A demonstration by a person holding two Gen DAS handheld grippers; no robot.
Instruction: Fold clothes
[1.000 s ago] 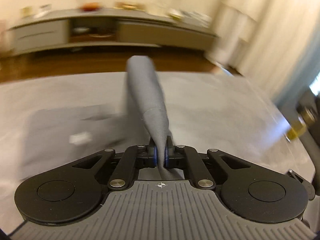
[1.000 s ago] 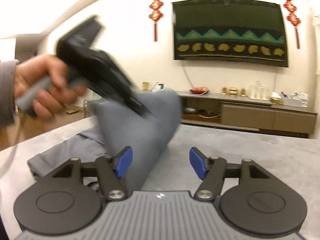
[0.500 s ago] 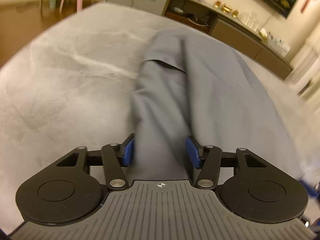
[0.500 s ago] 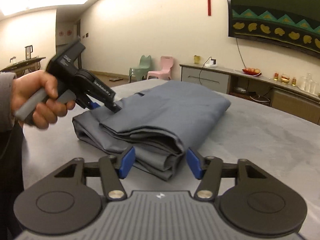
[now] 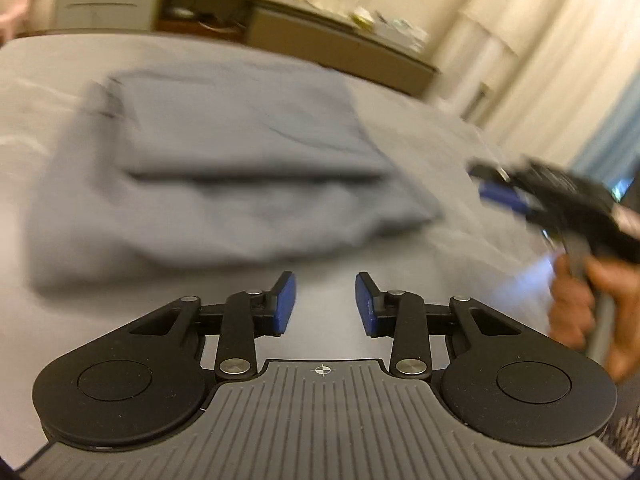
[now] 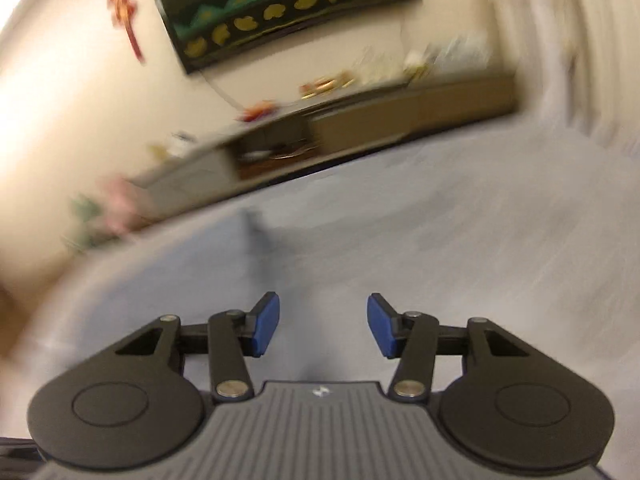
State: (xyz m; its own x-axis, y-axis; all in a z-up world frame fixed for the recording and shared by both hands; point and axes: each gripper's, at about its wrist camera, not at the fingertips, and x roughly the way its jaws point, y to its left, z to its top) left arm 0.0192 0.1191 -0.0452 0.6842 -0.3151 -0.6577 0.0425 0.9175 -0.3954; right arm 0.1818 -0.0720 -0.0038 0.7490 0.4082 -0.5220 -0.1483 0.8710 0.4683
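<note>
On the desk (image 5: pixel 460 152), the folded cloth (image 5: pixel 224 168) is lying loose, nothing's being gripped: left tongs (image 5: pixel 325 304) and right tongs (image 6: pixel 323 322) are being held wide. Looks soft and floppy, probably best grabbed at a folded edge.

Right gripper (image 5: pixel 520 196) at three o'clock: motion-blurred, its hand (image 5: pixel 588 312) cut by the frame edge. Folded grey garment (image 5: pixel 208 168) smeared; folds indistinct. Sideboard (image 6: pixel 320 136) items at twelve o'clock, possibly ornaments, unreadable.

Grey table (image 5: pixel 420 264); TV (image 6: pixel 280 8); low sideboard (image 6: pixel 360 120); curtains (image 5: pixel 540 60).
</note>
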